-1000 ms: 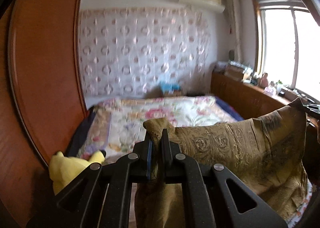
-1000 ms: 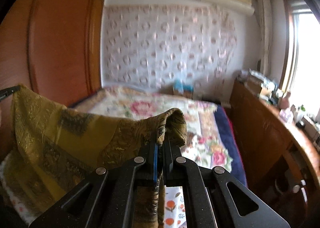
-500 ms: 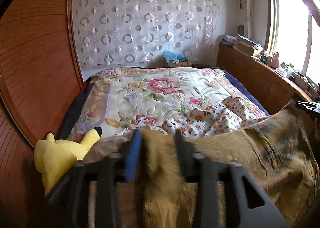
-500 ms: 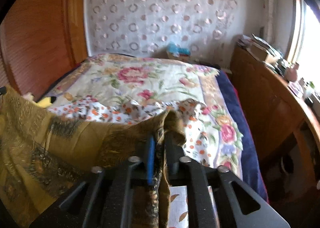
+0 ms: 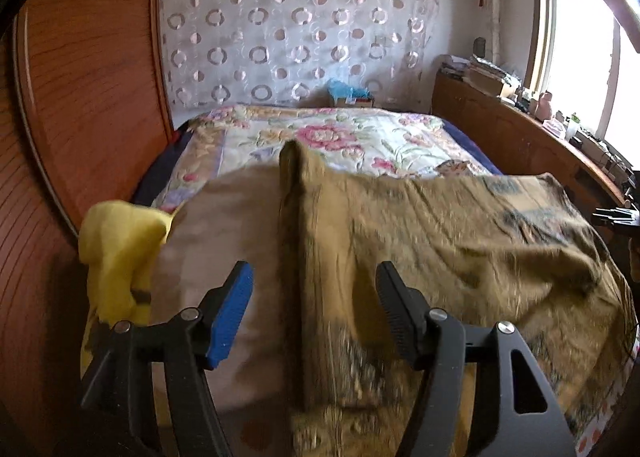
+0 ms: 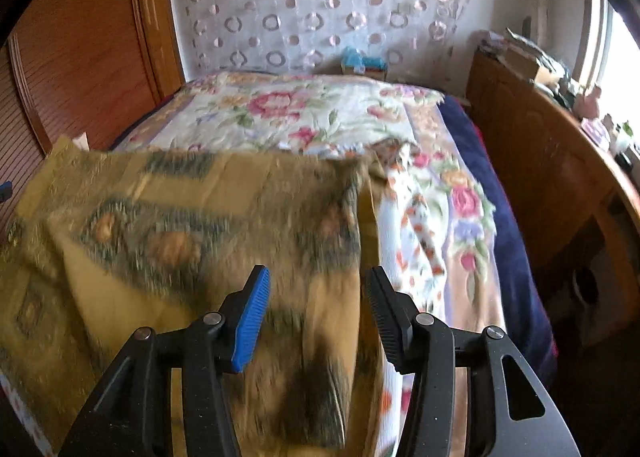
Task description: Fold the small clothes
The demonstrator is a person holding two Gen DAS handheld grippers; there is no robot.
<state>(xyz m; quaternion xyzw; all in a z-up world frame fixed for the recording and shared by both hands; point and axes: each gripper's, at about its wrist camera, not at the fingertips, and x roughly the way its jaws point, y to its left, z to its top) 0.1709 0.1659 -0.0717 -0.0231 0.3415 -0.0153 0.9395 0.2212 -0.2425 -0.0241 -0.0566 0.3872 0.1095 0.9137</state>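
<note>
Left gripper (image 5: 314, 313) & right gripper (image 6: 314, 315): jaws opening, not pinching the gold patterned cloth (image 5: 460, 241) between them. No writing readable.

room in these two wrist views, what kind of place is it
Most likely a home bedroom: a bed with a floral quilt, a wooden wardrobe beside it, and a cluttered wooden sideboard under the window.

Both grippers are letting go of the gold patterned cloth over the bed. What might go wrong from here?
1. The left gripper is opening with a ridge of the gold cloth between its fingers; pulling back could snag it and spoil the lay.
2. The right gripper is opening over a bunched edge that may settle creased.
3. The cloth lies over an orange-print garment, which could drag along in the next fold.
</note>
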